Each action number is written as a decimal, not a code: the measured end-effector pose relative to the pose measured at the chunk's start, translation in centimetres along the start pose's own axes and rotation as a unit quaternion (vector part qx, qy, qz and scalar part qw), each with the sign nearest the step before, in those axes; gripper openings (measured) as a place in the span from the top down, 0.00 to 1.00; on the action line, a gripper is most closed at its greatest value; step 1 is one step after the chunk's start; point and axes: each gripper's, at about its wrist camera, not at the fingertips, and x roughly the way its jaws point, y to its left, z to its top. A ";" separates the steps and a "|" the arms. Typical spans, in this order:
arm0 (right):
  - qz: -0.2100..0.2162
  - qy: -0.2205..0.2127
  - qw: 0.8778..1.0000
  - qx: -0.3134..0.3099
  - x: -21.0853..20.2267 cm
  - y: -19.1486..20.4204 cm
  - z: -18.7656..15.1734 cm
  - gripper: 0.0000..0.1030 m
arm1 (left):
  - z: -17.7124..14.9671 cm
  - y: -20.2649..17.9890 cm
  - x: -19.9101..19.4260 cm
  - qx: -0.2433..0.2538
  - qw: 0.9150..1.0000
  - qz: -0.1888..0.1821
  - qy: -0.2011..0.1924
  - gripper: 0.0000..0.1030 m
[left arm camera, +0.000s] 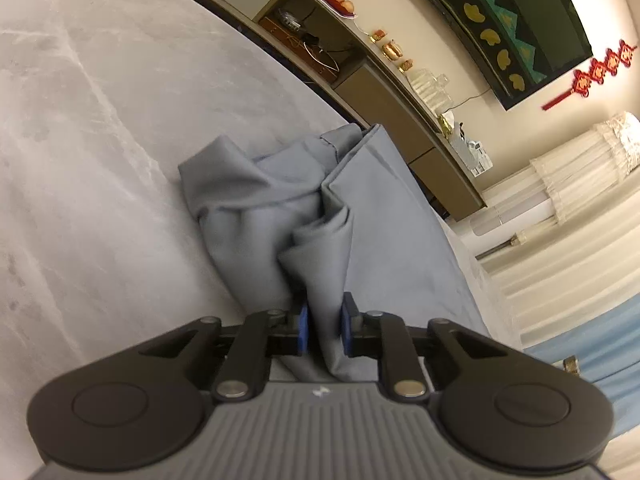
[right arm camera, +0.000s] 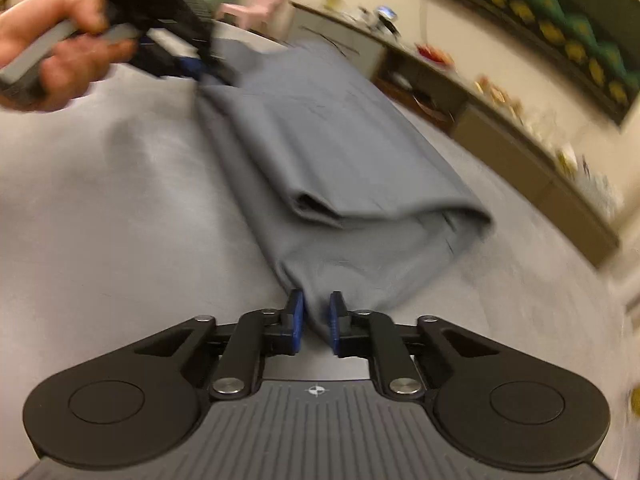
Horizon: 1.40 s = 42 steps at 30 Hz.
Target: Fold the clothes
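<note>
A grey-blue garment (left arm camera: 280,204) lies bunched and partly folded on a pale grey surface (left arm camera: 88,128). My left gripper (left arm camera: 325,322) is shut on a fold of its cloth between the blue pads. In the right wrist view the same garment (right arm camera: 340,152) stretches away as a long folded band. My right gripper (right arm camera: 316,312) is shut on its near corner. The left gripper (right arm camera: 192,66), held in a hand, grips the far end at top left. That view is motion-blurred.
A long low cabinet (left arm camera: 400,112) with fruit, jars and cables runs along the wall beyond the surface's far edge; it also shows in the right wrist view (right arm camera: 520,152). White curtains (left arm camera: 560,208) hang to the right. A pink chair (right arm camera: 260,0) stands far back.
</note>
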 end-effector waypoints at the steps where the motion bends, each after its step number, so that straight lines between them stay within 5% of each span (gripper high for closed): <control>1: -0.009 0.007 1.000 0.006 0.0 -0.7 -0.3 0.94 | 0.0 -0.2 -0.2 0.004 1.000 0.003 0.000 0.83; 5: -0.046 0.035 0.998 0.030 -0.2 -3.3 -1.6 1.00 | -0.4 -1.5 -0.9 0.034 0.999 0.025 0.001 0.82; 11: -0.033 -0.071 0.991 0.112 -5.4 -4.6 2.8 1.00 | -1.0 -2.6 -1.8 0.040 0.998 0.040 0.000 0.82; 15: -0.002 -0.099 0.992 0.076 -3.2 -1.9 7.7 1.00 | -1.3 -2.5 -1.6 0.046 0.998 0.046 -0.003 0.81; 19: 0.037 -0.042 0.996 0.067 2.8 1.1 8.5 1.00 | -1.3 -2.3 -1.8 0.061 0.996 0.064 -0.016 0.85; 26: -0.023 -0.047 0.993 -0.101 3.3 5.9 7.4 1.00 | -1.2 -2.1 -1.8 0.042 0.997 0.062 -0.017 0.85; 31: -0.056 -0.005 0.986 -0.154 4.8 1.4 6.3 1.00 | -3.6 -3.6 -1.5 0.031 0.998 0.043 0.026 0.85; 36: 0.024 0.005 0.997 -0.075 4.1 -3.6 6.6 1.00 | -3.1 -4.5 -5.1 0.025 0.997 0.068 -0.025 0.73; 40: 0.046 -0.044 0.998 -0.020 1.5 -4.5 9.9 0.99 | -2.0 -3.7 -8.5 0.036 0.990 0.105 -0.091 0.72; 42: 0.063 -0.076 0.995 0.024 0.9 -4.4 12.1 0.99 | -2.6 -4.8 -7.8 0.077 0.990 0.082 -0.081 0.72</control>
